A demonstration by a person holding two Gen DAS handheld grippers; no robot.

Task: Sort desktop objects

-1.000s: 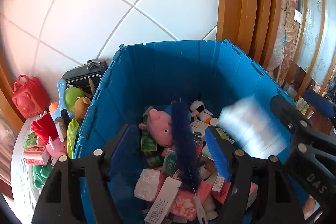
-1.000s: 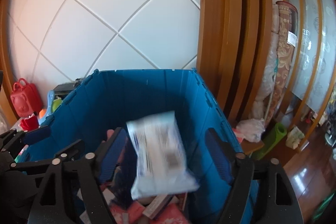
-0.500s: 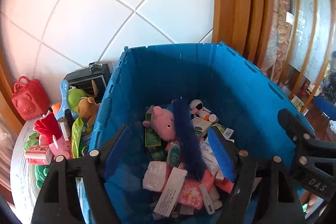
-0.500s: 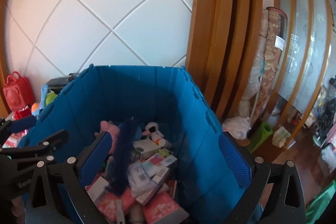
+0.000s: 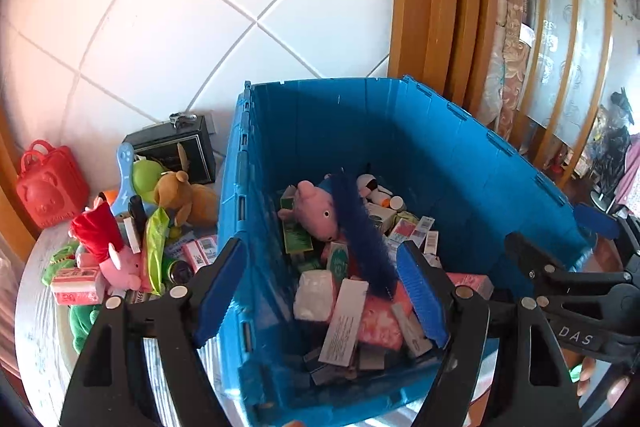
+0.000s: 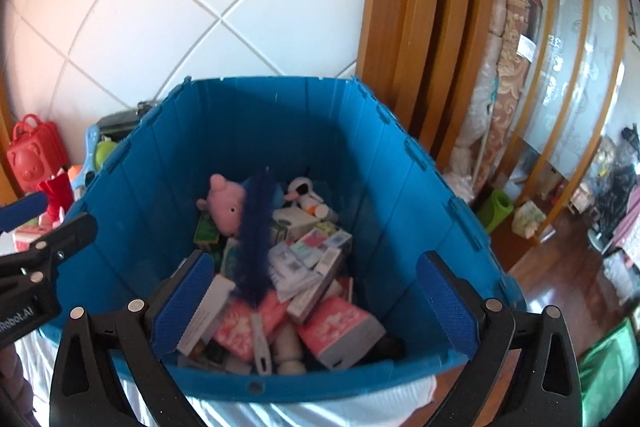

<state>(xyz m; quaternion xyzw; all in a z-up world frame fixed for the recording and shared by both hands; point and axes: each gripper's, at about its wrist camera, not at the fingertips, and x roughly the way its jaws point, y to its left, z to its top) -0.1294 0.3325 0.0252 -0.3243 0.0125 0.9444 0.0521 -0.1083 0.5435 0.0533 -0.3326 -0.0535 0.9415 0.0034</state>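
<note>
Left tongs (image 5: 320, 291): spread apart and empty, straddling the bin's near-left wall, likely poised toward the pile.
Right tongs (image 6: 316, 303): spread wide and empty above the bin's near edge, free for another pick.
Bin (image 6: 420, 195): blue, open-topped, on the bench's right side; it serves as the drop point.
Bin contents: small boxes (image 6: 340, 327) heaped near the front, a blue feather (image 6: 256, 227) lying across them, a pink pig (image 6: 224, 205) at the back.
Unsorted pile (image 5: 132, 235): toys and packets on the bench just left of the bin, within the left tongs' reach.
Red case (image 5: 50, 183): at the bench's far-left edge, apart from the bin.
</note>
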